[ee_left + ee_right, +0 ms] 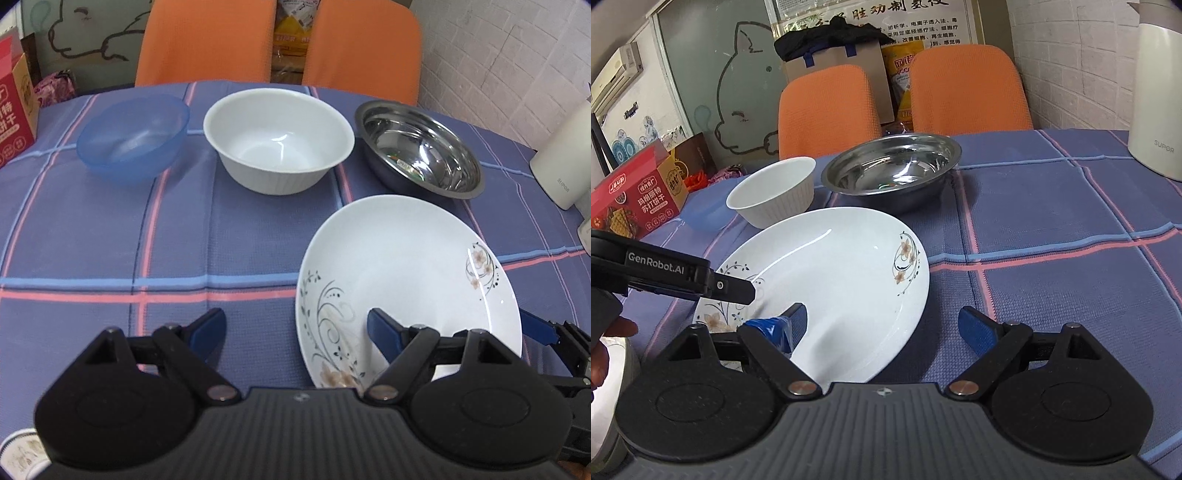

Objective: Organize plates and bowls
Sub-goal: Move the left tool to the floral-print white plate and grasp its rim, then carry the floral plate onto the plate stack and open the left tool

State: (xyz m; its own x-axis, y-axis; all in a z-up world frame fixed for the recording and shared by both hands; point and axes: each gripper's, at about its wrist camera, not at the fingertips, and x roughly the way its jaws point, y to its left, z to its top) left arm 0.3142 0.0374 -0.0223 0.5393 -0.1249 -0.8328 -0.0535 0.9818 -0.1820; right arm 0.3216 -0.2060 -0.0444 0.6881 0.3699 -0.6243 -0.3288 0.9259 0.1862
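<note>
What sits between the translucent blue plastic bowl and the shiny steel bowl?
The white ceramic bowl stands between the blue plastic bowl and the steel bowl, clearest in the left wrist view.

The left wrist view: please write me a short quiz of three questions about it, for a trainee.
1. True or false: the white bowl stands between the blue bowl and the steel bowl.
2. Which dish carries a flower pattern? A. the plate B. the white bowl C. the steel bowl
3. Fill in: the left gripper and the right gripper both have their jaws ____.
Key: 1 true; 2 A; 3 open.
</note>
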